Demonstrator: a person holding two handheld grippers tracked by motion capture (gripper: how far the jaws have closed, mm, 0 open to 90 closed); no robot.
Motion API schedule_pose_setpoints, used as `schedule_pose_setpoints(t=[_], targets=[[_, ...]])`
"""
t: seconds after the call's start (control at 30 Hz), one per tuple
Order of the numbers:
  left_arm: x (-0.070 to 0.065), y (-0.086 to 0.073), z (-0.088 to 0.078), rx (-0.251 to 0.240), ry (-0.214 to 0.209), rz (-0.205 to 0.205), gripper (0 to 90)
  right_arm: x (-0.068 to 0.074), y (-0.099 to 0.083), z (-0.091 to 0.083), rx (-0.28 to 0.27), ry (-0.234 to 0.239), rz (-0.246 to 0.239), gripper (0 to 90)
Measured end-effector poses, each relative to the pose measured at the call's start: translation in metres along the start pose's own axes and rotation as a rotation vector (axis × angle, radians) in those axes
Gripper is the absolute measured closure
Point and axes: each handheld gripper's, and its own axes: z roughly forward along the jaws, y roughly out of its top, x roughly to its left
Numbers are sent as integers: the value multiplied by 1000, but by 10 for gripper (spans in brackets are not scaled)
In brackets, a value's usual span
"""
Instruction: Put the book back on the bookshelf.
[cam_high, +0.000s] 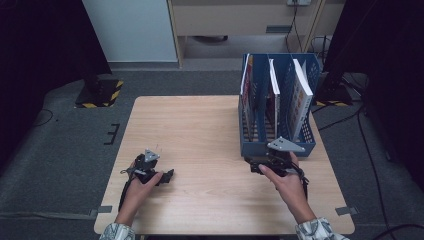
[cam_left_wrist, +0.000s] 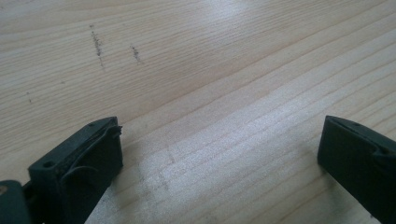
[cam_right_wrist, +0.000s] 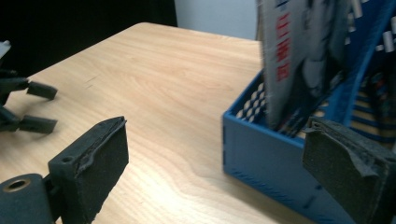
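Observation:
A blue slotted file rack (cam_high: 278, 145) stands on the right side of the wooden table (cam_high: 200, 130), with three upright books (cam_high: 301, 95) in it. My right gripper (cam_high: 253, 165) sits open just in front of the rack's near left corner and holds nothing. In the right gripper view its jaws (cam_right_wrist: 219, 140) straddle that blue corner (cam_right_wrist: 261, 154), and a book with red lettering (cam_right_wrist: 303, 56) rises behind. My left gripper (cam_high: 168, 176) rests open low over bare wood at the front left. Its jaws (cam_left_wrist: 219, 154) stand wide apart with nothing between them.
Dark scuff marks (cam_left_wrist: 98, 44) show on the wood ahead of the left gripper. The left gripper (cam_right_wrist: 28, 107) shows far off in the right gripper view. Grey carpet, cables (cam_high: 360, 125) and a yellow-black striped base (cam_high: 100, 92) surround the table.

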Motion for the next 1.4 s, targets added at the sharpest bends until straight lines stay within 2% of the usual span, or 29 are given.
schedule_pose_setpoints(t=[0.3, 0.83, 1.2, 1.4], targets=[[0, 0, 0, 0, -1, 1, 0, 17, -7, 13, 30, 39, -29, 78], [0, 0, 0, -1, -3, 1, 0, 42, -3, 43, 38, 95, -56, 78], [0, 0, 0, -1, -3, 2, 0, 47, -3, 56, 45, 94, -52, 78], [-1, 0, 0, -2, -3, 3, 0, 54, -5, 73, 77, 98, -70, 83]])
